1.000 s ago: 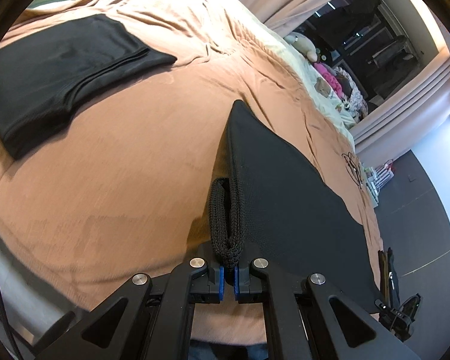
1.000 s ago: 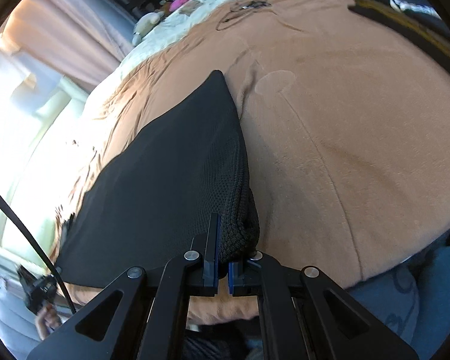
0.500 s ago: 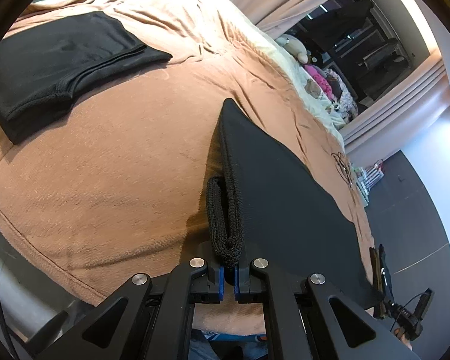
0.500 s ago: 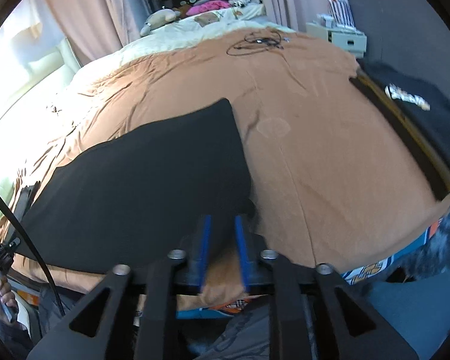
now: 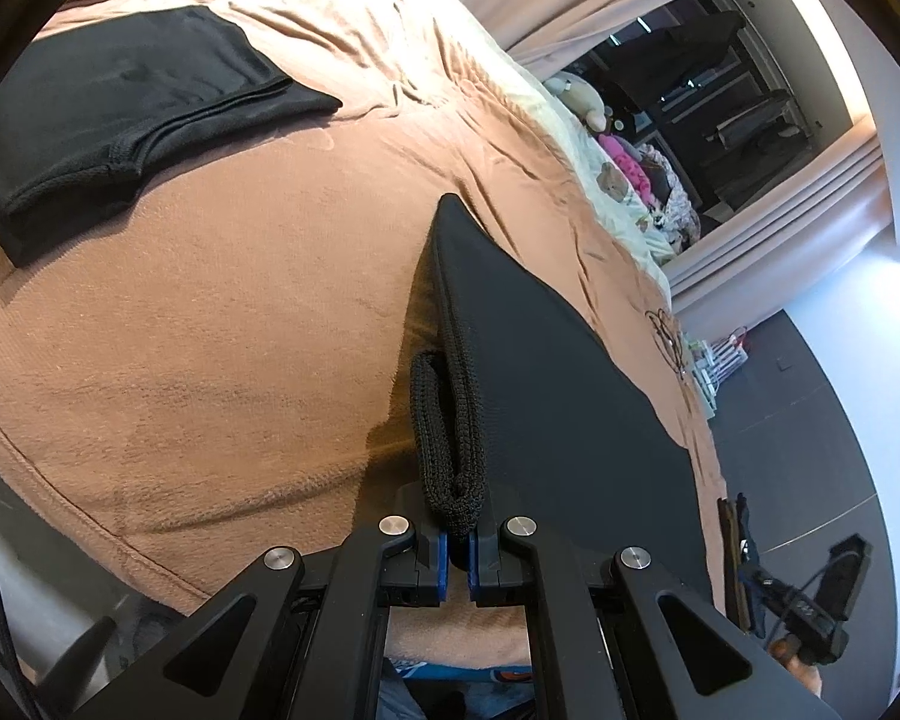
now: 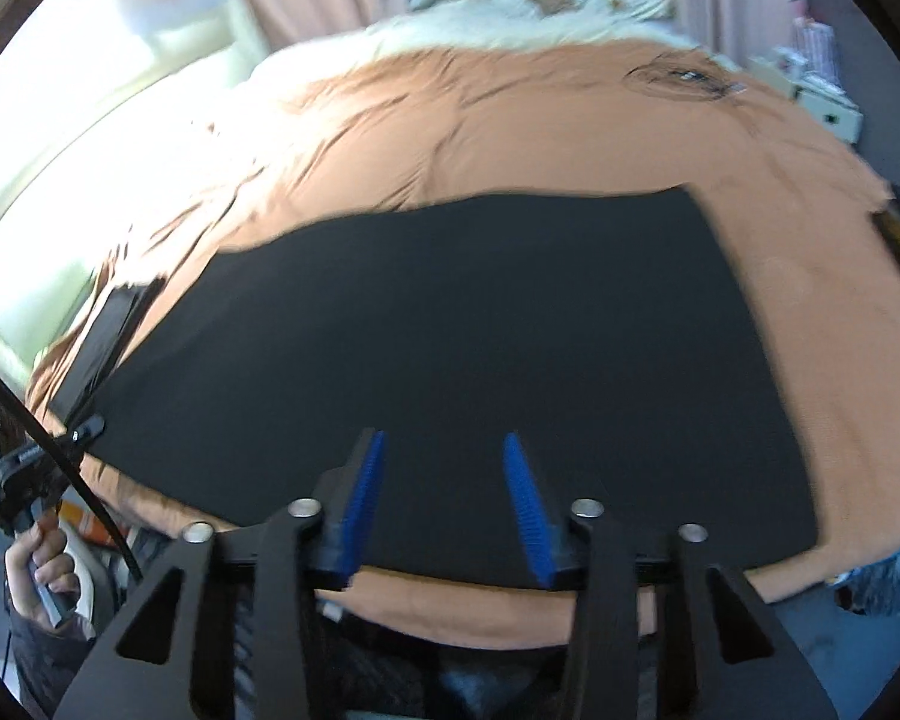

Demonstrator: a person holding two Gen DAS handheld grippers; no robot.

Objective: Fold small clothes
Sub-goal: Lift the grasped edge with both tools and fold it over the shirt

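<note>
The bed's brown blanket (image 5: 222,324) serves as the folding surface. On it the black garment (image 6: 450,348) lies spread flat, filling the middle of the right wrist view, presumably laid out for its next fold. A folded black piece (image 5: 120,114) sits apart at ten o'clock in the left view, seemingly finished and set aside. The left gripper (image 5: 457,546) pinches the garment's knit hem, probably anchoring that corner. The right gripper (image 6: 444,498), at six o'clock, has just been narrowing its jaws, yet they stand parted, nothing between them.
</note>
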